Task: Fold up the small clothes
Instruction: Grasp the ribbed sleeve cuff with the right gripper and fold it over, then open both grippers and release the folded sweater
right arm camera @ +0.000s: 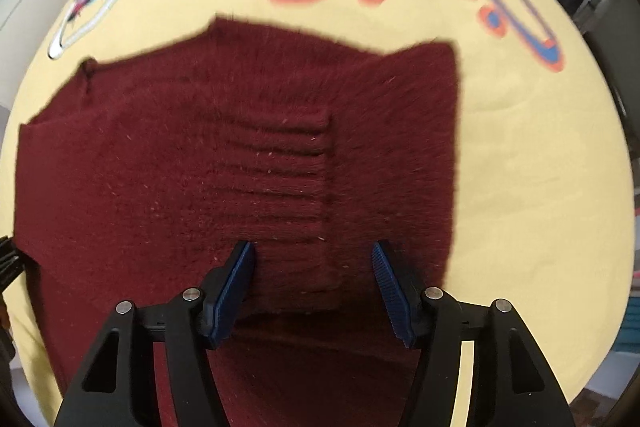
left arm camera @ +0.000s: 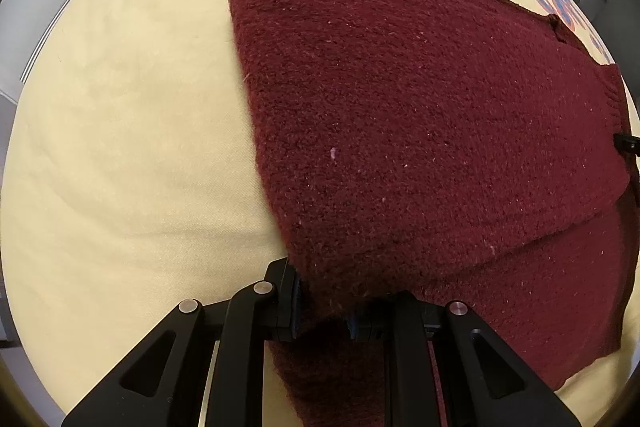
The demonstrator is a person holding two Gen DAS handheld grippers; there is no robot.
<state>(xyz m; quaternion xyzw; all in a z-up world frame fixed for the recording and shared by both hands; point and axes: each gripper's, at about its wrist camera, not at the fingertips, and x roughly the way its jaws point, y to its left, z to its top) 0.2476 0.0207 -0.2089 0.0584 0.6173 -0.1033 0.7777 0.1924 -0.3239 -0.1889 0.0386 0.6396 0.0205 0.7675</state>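
Yellow printed cloth fills both views, and the dark red sweater lies across it, taking the centre and right of the left wrist frame and the centre and left of the right wrist frame. It's part folded: a top layer is doubled over a lower layer that shows at lower right in the left view. In the right view a ribbed cuff sits in the middle of the frame, a sleeve laid over the body by the look of it. Left gripper, bottom centre, is clamped on the near edge of the knit, with fabric bunched between its pads. Right gripper has its blue pads spread wide, holding nothing, hovering over the cuff; that view is smeared, so it looks to be mid-move. To do this fold well, I'd say keep the left pinch firm and low so the thick knit doesn't slip, have the right take a matching edge at the same level, then carry both across together so the layers land square.
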